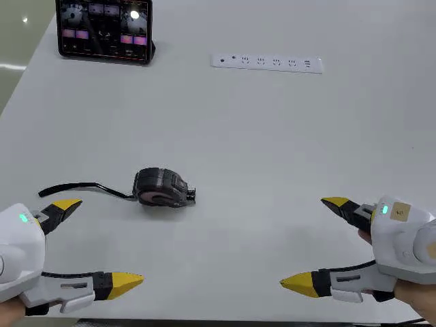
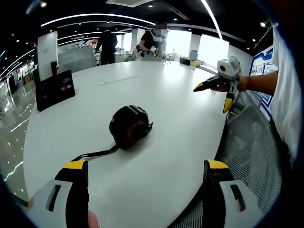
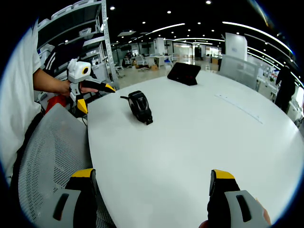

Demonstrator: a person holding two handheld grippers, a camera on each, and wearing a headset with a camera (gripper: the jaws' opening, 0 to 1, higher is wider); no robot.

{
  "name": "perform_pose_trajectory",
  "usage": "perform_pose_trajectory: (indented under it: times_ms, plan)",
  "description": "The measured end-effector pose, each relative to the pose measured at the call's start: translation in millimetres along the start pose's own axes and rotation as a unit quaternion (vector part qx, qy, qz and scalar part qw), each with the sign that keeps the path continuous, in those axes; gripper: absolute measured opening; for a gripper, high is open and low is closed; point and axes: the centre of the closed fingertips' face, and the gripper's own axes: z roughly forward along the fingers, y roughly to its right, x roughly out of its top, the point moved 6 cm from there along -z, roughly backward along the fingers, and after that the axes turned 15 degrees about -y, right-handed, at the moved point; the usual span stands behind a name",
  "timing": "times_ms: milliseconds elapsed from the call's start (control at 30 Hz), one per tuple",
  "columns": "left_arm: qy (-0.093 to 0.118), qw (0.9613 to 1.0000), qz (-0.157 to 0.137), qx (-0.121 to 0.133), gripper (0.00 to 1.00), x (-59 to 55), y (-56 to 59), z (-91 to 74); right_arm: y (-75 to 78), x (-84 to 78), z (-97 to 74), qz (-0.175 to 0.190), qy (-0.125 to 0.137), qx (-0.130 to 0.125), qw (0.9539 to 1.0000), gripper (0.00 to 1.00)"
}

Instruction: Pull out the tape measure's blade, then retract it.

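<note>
A dark tape measure [image 1: 162,188] with a reddish side and a black wrist strap [image 1: 75,187] lies on the white table [image 1: 272,136], its blade drawn in. The left gripper view has the tape measure [image 2: 130,126] ahead of the jaws; the right gripper view has the tape measure [image 3: 141,107] far off to the left. My left gripper [image 1: 102,242] is open at the table's near left edge, well short of it. My right gripper [image 1: 313,242] is open at the near right, holding nothing. Each gripper also appears in the other's view: the right gripper [image 2: 223,88], the left gripper [image 3: 88,92].
A dark tablet [image 1: 103,30] stands at the far left and a white power strip [image 1: 267,63] lies at the far middle. A grey mesh chair back [image 3: 52,156] sits by the near edge. People stand at the far side of the room [image 2: 152,40].
</note>
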Motion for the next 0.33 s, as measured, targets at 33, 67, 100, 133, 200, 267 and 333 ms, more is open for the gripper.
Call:
perform_pose_trajectory:
  times_ms: [33, 67, 100, 133, 200, 267, 333]
  plan:
    - [0.000, 1.0000, 0.000, -0.001, 0.99, 0.2, -0.1, 0.0, 0.2, -0.2, -0.2, 0.000, 0.000, 0.000, 1.0000, 0.99]
    - [0.001, 1.0000, -0.002, -0.001, 0.99, 0.4, -0.2, -0.1, 0.3, -0.3, -0.3, 0.000, 0.000, -0.001, 1.0000, 0.99]
    - [0.001, 1.0000, -0.001, 0.000, 0.99, 0.6, -0.4, -0.1, 0.4, -0.3, -0.4, 0.001, 0.000, 0.000, 1.0000, 0.99]
    - [0.002, 1.0000, -0.001, -0.002, 0.99, 1.0, 0.0, 0.0, 0.4, -0.3, -0.5, 0.000, 0.000, -0.001, 1.0000, 0.99]
    - [0.001, 1.0000, -0.001, -0.004, 0.99, 1.4, 0.4, 0.2, 1.0, -0.8, -0.9, 0.001, 0.000, -0.001, 1.0000, 0.99]
    - [0.003, 1.0000, 0.000, -0.001, 0.99, 1.7, 0.0, -0.1, 1.6, -1.0, -1.2, 0.001, 0.000, -0.001, 1.0000, 0.99]
    - [0.003, 1.0000, -0.002, -0.004, 0.99, 1.8, 0.5, 0.0, 1.8, -1.0, -1.2, 0.001, 0.001, -0.002, 1.0000, 0.99]
